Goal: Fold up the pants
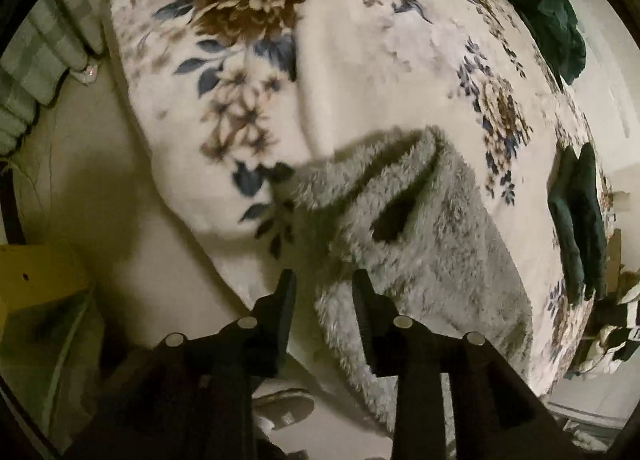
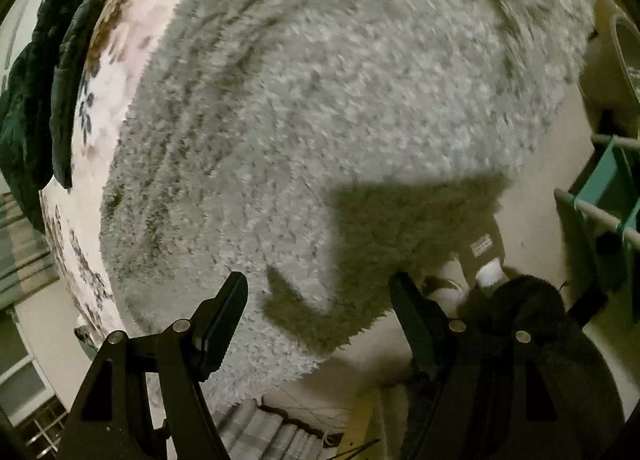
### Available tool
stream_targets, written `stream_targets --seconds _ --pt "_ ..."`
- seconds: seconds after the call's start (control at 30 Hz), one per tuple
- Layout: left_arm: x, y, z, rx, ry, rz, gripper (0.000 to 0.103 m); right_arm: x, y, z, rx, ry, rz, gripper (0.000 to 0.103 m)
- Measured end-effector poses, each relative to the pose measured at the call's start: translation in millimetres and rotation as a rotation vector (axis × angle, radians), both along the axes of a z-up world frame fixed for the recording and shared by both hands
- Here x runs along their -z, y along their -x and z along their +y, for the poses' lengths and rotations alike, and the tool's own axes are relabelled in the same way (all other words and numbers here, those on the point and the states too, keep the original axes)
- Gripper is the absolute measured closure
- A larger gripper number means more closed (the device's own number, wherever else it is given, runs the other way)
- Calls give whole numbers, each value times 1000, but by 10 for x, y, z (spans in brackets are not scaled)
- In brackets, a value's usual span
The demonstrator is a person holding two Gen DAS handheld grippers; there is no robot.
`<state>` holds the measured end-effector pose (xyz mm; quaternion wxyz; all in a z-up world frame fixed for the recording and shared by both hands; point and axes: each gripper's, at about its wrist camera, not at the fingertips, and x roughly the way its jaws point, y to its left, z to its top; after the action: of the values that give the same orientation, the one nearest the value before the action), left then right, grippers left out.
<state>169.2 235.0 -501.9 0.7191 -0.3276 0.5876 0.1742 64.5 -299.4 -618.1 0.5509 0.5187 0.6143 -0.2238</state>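
Little looks done: grey fleece pants point(image 1: 416, 236) lie rumpled on the floral blanket point(image 1: 348, 59), near edge hanging off the bed toward both tools, no neat fold visible. L gripper point(image 1: 324, 280) hovers just over that edge, jaws narrowly apart, nothing held. R gripper point(image 2: 318, 282) spread wide, empty, above the fabric. Probably still to do: grab, flatten, fold legs, fold again. Dark green clothes point(image 1: 576, 219) sit apart on the blanket.
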Motion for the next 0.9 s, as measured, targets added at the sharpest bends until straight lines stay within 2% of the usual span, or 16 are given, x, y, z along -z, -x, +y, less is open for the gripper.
stream_targets --seconds 0.2,0.27,0.3,0.33,0.37,0.4,0.43,0.6,0.67,0.7,0.8,0.87,0.9 --pt "186 -348 -253 102 -76 26 76 2 105 163 -13 -8 11 27" --pt "210 -438 -309 126 -118 20 85 42 125 223 -10 -10 17 27" --pt "200 -465 -337 139 -125 3 95 54 115 238 -11 -10 18 32" --pt "182 -495 -361 151 -134 -4 99 61 104 254 -17 -6 16 54" --pt "142 -516 -379 161 -143 -20 100 72 71 286 -29 3 10 69" --pt "62 -527 -391 165 -154 -47 101 67 62 293 -53 25 20 89" --pt "-22 -526 -385 162 -164 -68 103 62 44 310 -60 44 24 92" --pt "-665 -549 -190 95 -203 -215 103 -85 83 389 -60 81 -34 96" --pt "-712 -604 -107 77 -196 -222 103 -145 88 428 -64 73 -72 97" --pt "-698 -597 -52 76 -168 -216 102 -184 83 437 -70 68 -84 97" --pt "-510 -568 25 105 -109 -143 99 -186 101 445 -98 61 -65 95" --pt "-383 -487 7 112 -77 -100 87 -150 115 411 -88 33 -47 93" --pt "-303 -450 4 115 -55 -81 72 -128 121 384 -84 11 -42 83"
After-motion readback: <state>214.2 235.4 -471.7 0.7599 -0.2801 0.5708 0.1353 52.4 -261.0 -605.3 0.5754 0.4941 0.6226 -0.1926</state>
